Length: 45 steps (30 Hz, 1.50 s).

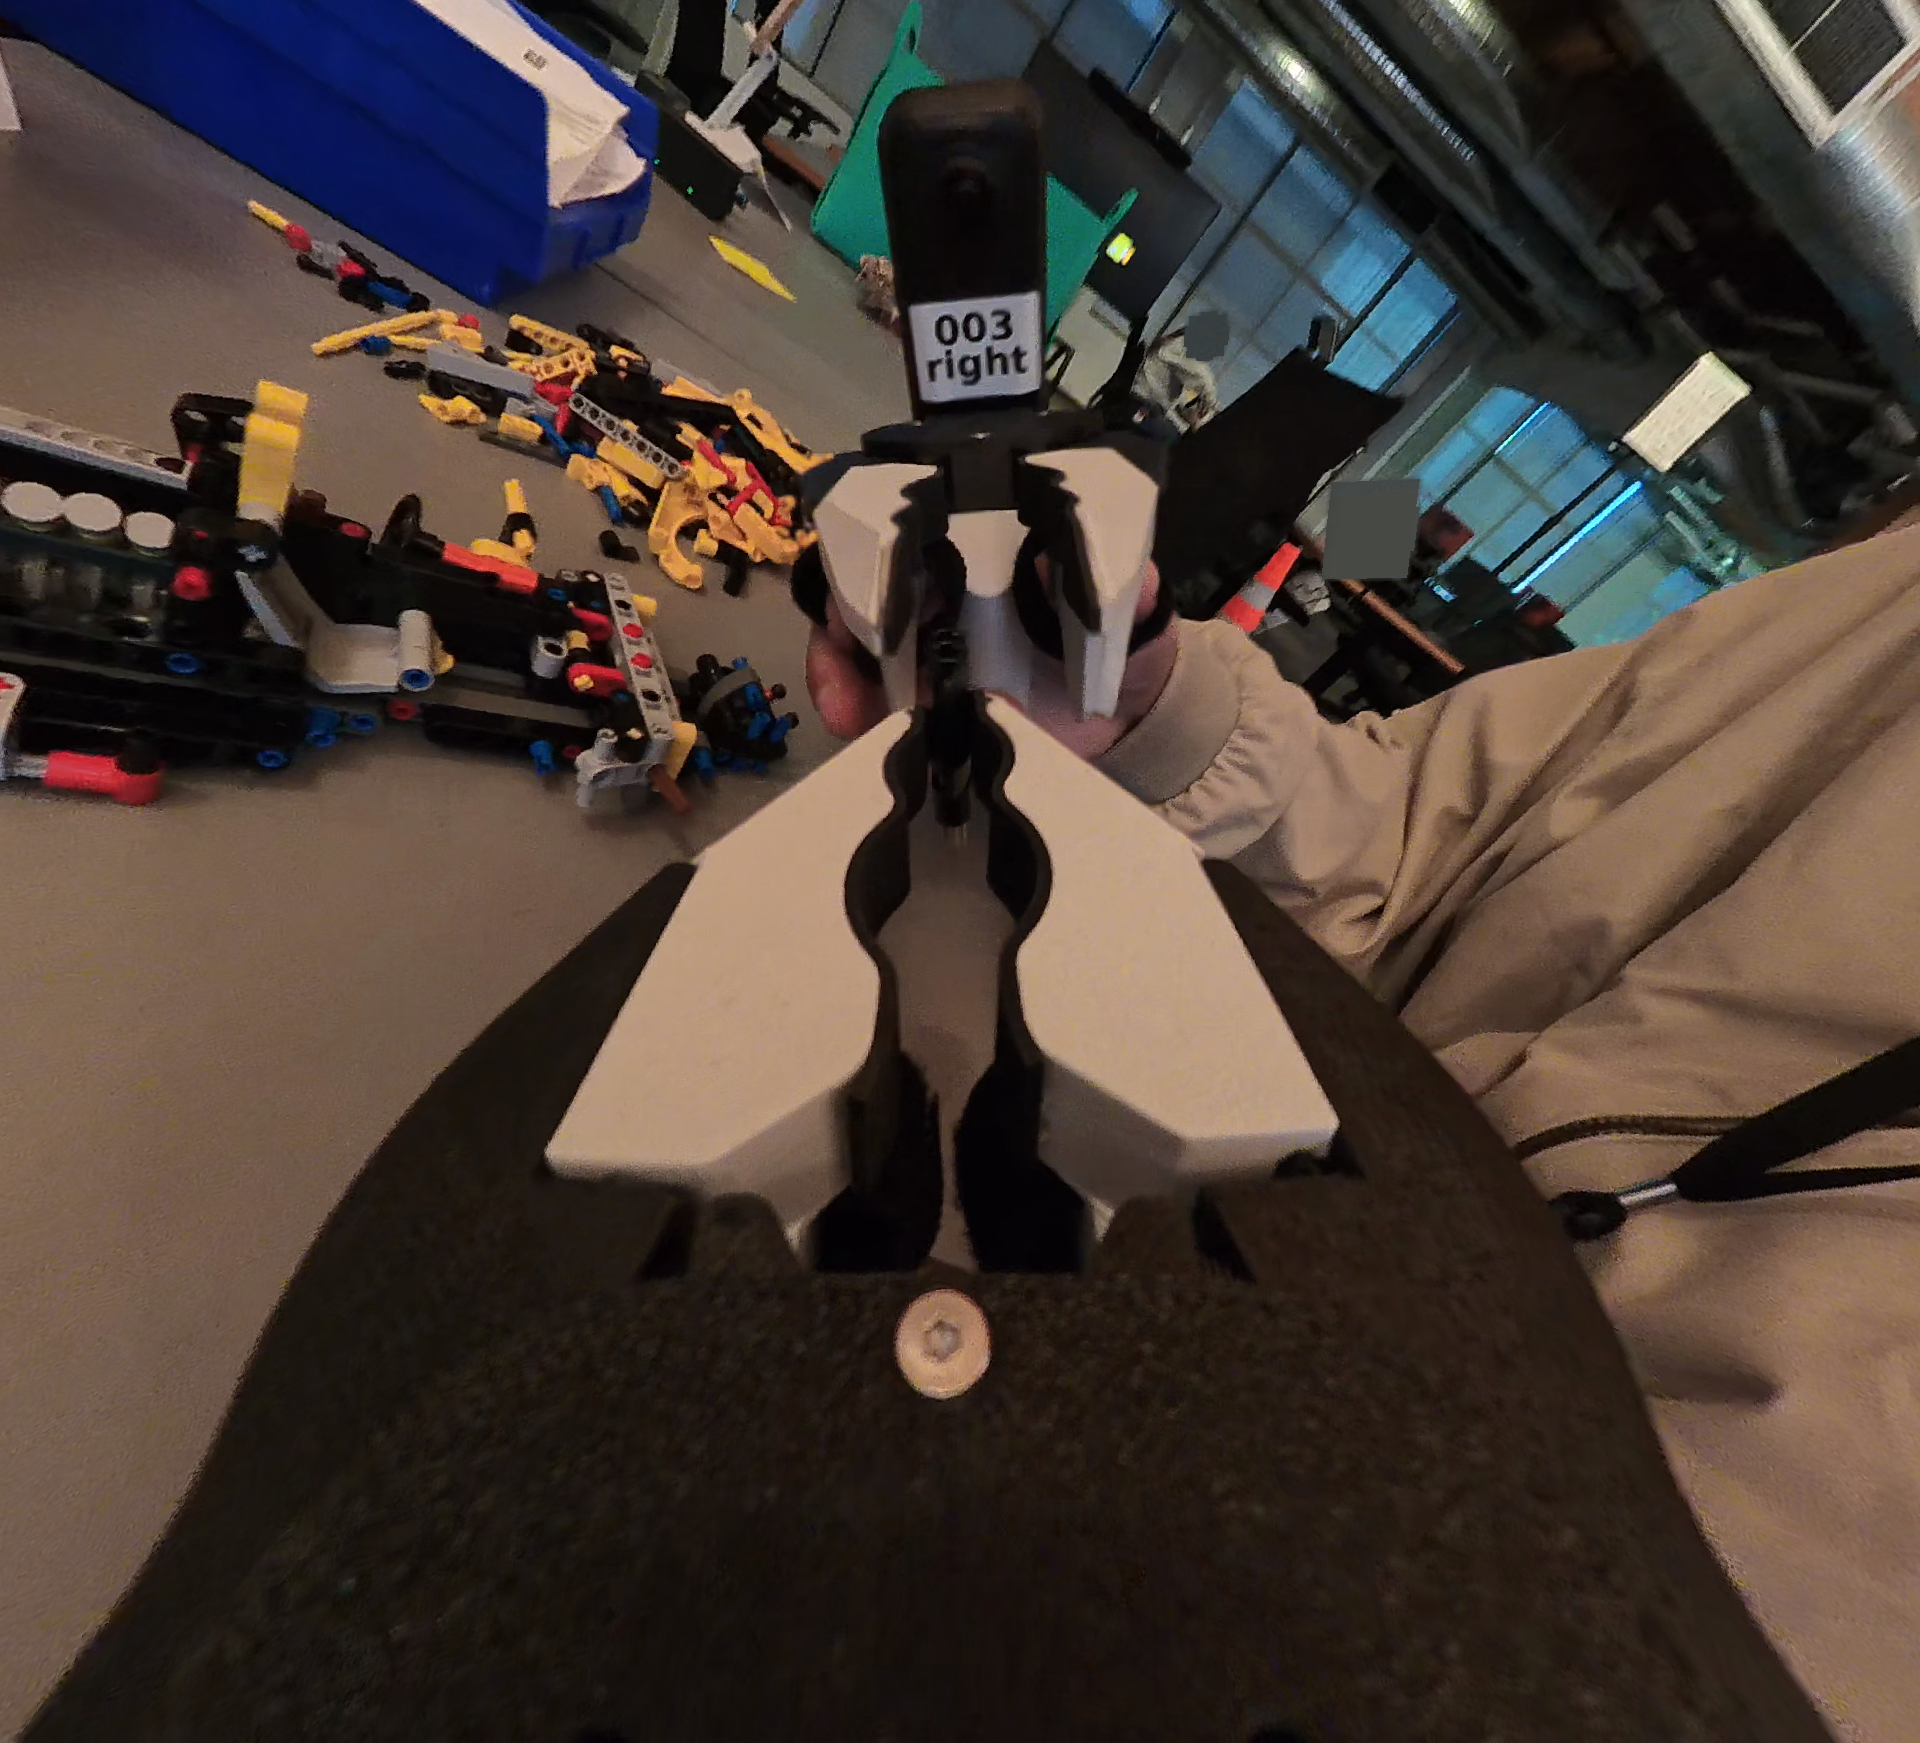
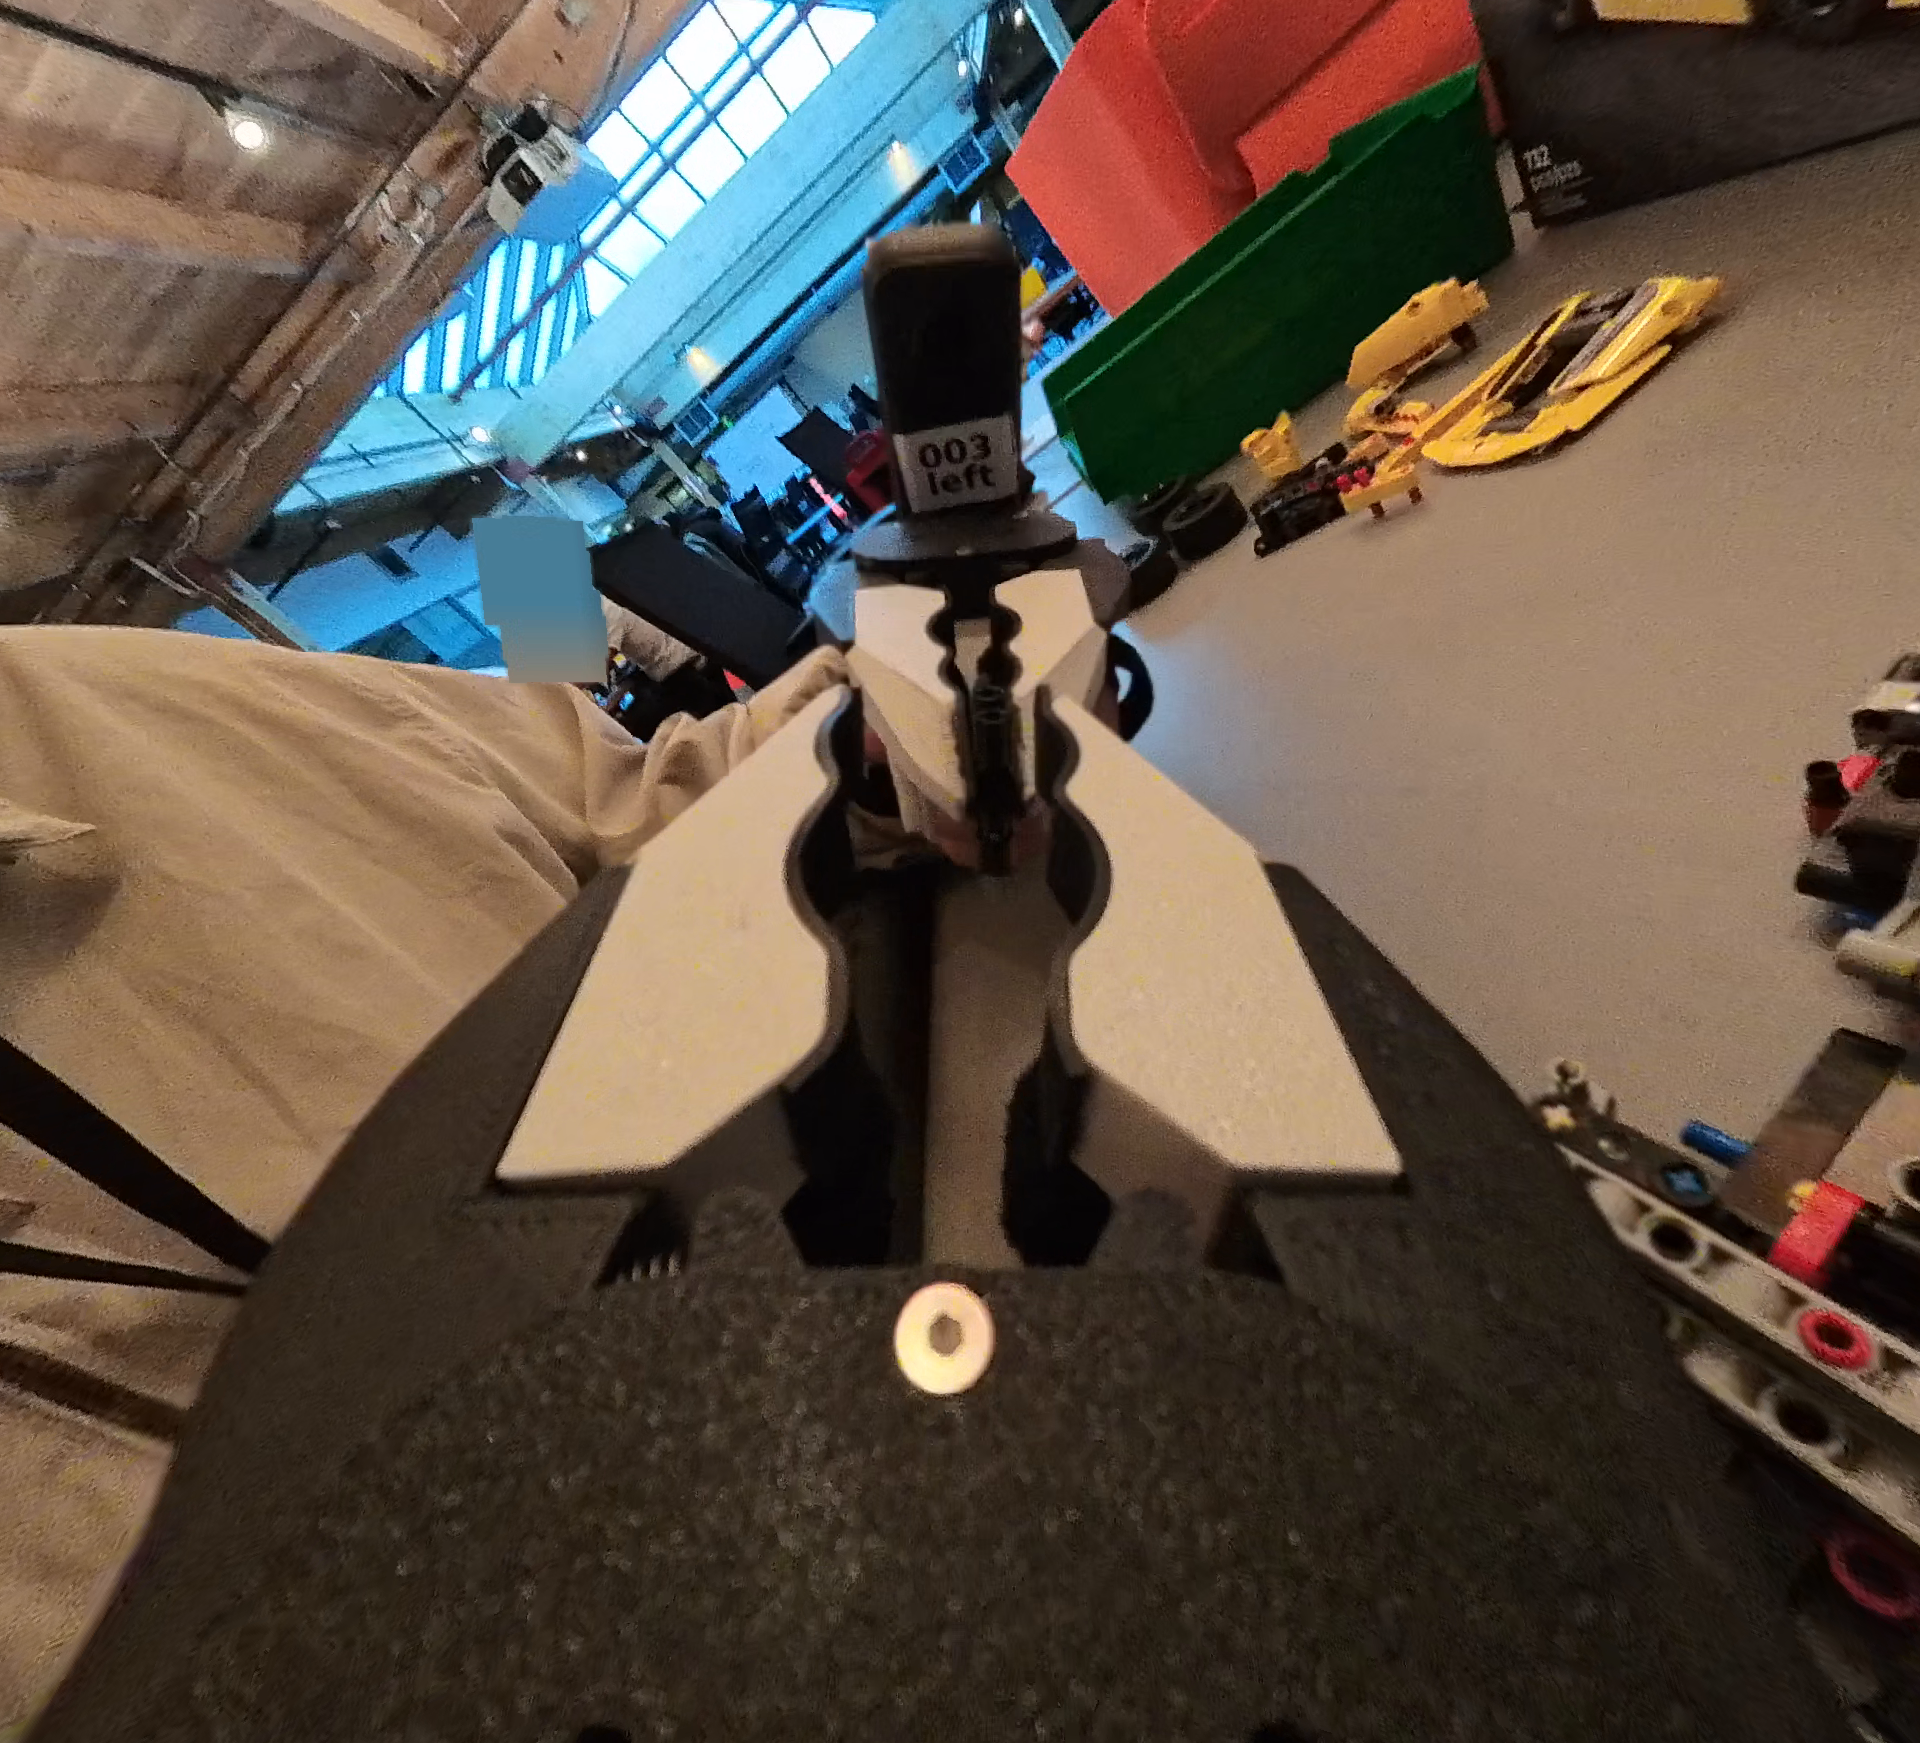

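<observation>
**Left wrist view: 2 tongs meet nose to nose over 1 small black connector**

The left gripper (image 1: 951, 722) has its white fingers drawn nearly together, and they appear to pinch a small black connector (image 1: 948, 758), a slim stud-like building part that sits upright in the gap. In the right wrist view the same black connector (image 2: 992, 758) sticks out of the far tongs toward the camera. The right gripper (image 2: 945, 727) stands with its 2 fingers parted on either side of it, and I see no clear contact. Both tools are held up off the grey table (image 1: 260, 966).

By its look the part is hard plastic, very light, stiff and smooth. It would likely twist or pop out under a skewed squeeze, so the flat sides of its middle seem the safest place to hold it.

A beige sleeve (image 1: 1558, 862) runs behind the tools. On the table to one side lie a partly built model (image 1: 312, 633), a pile of yellow and black parts (image 1: 644, 457) and a blue bin (image 1: 312, 83). On the other side are black tyres (image 2: 1205, 519), yellow body panels (image 2: 1538, 384), a green tray (image 2: 1278, 343) and a red box (image 2: 1247, 83).
</observation>
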### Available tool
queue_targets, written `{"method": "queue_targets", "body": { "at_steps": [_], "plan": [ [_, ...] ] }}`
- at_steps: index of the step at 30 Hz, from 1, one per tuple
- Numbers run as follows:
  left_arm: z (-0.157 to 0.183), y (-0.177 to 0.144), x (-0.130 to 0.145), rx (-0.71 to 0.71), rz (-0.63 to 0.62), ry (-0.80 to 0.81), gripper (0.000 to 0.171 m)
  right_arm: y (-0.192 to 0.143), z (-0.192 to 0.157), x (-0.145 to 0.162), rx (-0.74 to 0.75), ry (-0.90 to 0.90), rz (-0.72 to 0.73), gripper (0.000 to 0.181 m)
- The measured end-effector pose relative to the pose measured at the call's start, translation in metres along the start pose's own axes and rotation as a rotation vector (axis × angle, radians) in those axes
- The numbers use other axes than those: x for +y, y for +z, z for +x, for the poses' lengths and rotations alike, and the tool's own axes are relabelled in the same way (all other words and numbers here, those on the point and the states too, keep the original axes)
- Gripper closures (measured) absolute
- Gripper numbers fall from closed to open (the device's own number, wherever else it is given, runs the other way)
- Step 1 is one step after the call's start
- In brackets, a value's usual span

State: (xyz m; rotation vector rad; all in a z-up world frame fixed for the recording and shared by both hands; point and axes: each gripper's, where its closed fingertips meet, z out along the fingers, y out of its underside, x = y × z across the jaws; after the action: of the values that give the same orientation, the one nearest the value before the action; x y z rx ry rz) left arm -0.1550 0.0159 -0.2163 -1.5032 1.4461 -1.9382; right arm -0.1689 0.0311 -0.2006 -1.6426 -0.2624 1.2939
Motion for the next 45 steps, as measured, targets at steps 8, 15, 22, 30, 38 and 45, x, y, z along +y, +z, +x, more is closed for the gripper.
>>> {"method": "queue_targets", "body": {
  "at_steps": [8, 15, 22, 30, 38, 45],
  "plan": [
    [0.008, 0.006, 0.004, 0.023, -0.014, 0.001, 0.165, -0.003, 0.001, 0.011, -0.020, 0.043, -0.080, 0.175],
    [0.005, 0.007, -0.002, 0.009, 0.034, 0.013, 0.164, -0.014, 0.004, -0.011, -0.014, 0.084, 0.059, 0.176],
    [0.006, 0.011, -0.002, 0.019, 0.033, -0.004, 0.161, -0.008, 0.003, -0.015, -0.013, 0.091, 0.112, 0.176],
    [0.004, 0.007, -0.012, 0.008, 0.093, -0.034, 0.165, 0.003, 0.000, -0.009, -0.040, 0.125, 0.122, 0.170],
    [0.008, 0.008, -0.015, -0.005, 0.140, 0.028, 0.164, 0.000, -0.001, -0.015, -0.013, 0.076, 0.152, 0.176],
    [0.008, 0.012, 0.007, -0.032, 0.064, 0.050, 0.165, -0.143, 0.027, -0.111, -0.038, 0.155, 0.795, 0.176]
  ]
}}
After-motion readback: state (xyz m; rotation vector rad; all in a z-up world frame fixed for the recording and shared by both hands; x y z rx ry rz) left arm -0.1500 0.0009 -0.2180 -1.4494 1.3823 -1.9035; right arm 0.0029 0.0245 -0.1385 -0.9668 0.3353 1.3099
